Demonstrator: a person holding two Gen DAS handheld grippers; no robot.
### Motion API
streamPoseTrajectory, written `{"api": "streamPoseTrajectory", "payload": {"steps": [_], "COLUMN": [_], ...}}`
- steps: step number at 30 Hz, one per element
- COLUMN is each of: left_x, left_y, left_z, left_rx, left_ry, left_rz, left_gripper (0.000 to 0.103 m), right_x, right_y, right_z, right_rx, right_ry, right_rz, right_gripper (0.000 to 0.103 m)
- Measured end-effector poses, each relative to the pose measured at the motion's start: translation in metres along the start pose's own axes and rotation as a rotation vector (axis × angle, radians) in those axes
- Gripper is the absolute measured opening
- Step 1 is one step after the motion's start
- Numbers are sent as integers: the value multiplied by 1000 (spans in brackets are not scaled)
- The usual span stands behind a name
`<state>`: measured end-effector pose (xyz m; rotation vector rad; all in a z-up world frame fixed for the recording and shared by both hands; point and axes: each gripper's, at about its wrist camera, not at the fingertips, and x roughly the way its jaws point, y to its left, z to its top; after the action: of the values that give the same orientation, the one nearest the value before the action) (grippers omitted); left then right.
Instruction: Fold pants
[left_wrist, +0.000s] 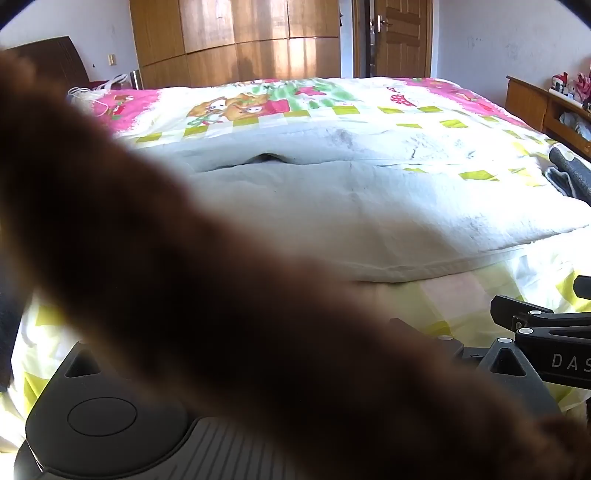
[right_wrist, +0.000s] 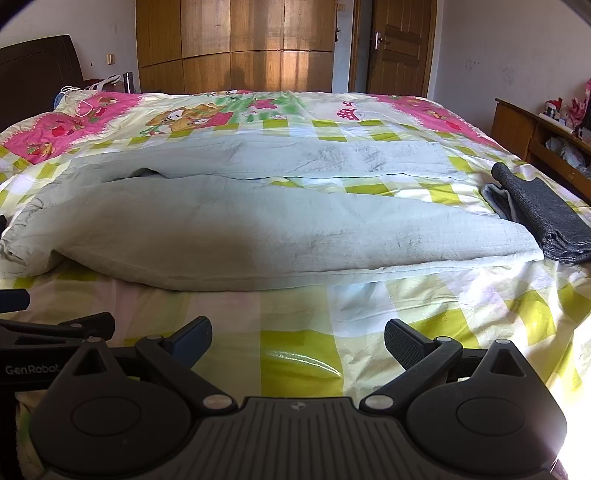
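Pale grey-green pants (right_wrist: 258, 221) lie spread across the bed, waist at the left, both legs running right; they also show in the left wrist view (left_wrist: 351, 206). My right gripper (right_wrist: 298, 341) is open and empty, low over the sheet in front of the near leg. A blurred brown thing (left_wrist: 184, 277) right at the lens covers my left gripper's fingers. The right gripper's arm (left_wrist: 546, 325) shows at the right edge of the left wrist view.
The bed has a checked yellow-green and pink cartoon sheet (right_wrist: 295, 354). A folded dark grey garment (right_wrist: 543, 214) lies on the right by the pant hems. A wooden shelf (right_wrist: 535, 136) stands at the right, a wardrobe (right_wrist: 236, 44) behind, cables (right_wrist: 79, 99) at the far left.
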<state>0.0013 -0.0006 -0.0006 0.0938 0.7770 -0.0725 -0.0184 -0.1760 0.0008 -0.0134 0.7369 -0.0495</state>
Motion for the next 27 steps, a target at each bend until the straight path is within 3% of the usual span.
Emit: {"api": "streamPoseTrajectory", "payload": {"steps": [27], "left_x": [-1], "left_y": [2], "left_z": [-2], "left_rx": [-15], "left_ry": [3], "left_rz": [-16], "left_gripper": [103], "right_x": [1], "right_y": [3], "right_z": [-1], "right_rx": [-2], "right_ry": [6], "right_rz": [-1], "right_gripper": [103]}}
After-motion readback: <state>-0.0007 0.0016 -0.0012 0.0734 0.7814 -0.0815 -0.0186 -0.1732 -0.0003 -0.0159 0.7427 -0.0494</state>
